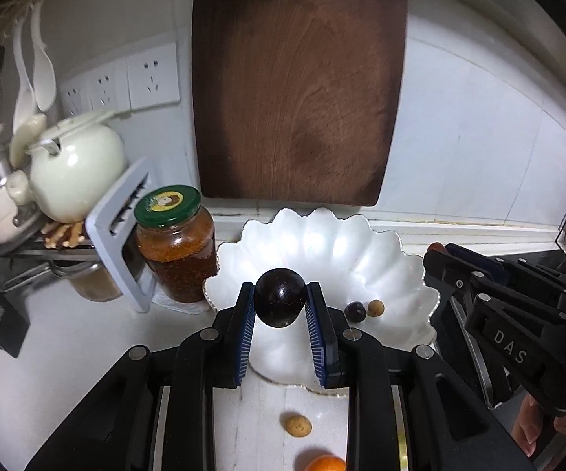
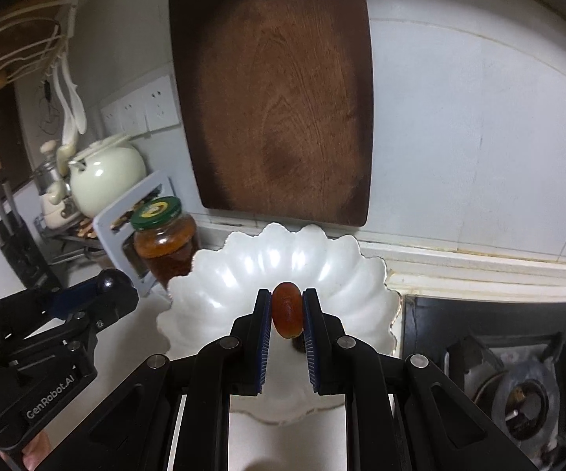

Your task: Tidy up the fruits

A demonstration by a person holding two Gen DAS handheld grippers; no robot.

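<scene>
1. Nearest on the white bench [image 1: 86, 353], low in the left wrist view: an orange fruit [image 1: 324, 464], cut by the frame edge, and just beyond it a small tan fruit [image 1: 296, 426]. Both lie loose between the arms of the left tool.
2. Left tongs [image 1: 281, 306]: blue pads clamped on a dark purple plum [image 1: 280, 301], held above the near part of the white scalloped dish [image 1: 314, 243]. Plum clear of the dish floor.
3. Right tongs [image 2: 287, 312]: drawn in narrow, pinching a small reddish-brown oval fruit [image 2: 287, 309] over the same dish [image 2: 243, 267]. This fruit also hangs free of the dish.
4. In the dish, right of the left tongs: a small dark grape-like fruit [image 1: 355, 310] touching or just beside a small tan round one [image 1: 375, 307].
5. Left of the dish: glass jar with green lid [image 1: 174, 243], amber contents. A grey-white slotted stand [image 1: 119, 235] leans beside it.
6. Farther left: cream teapot [image 1: 76, 168] on a metal rack, white spoons hanging above.
7. Right of the dish, right wrist view: black gas hob [image 2: 518, 384] with a burner.
8. Farthest: dark wooden cutting board [image 1: 298, 86] upright against the white tiled wall, wall sockets [image 1: 125, 82] to its left.
</scene>
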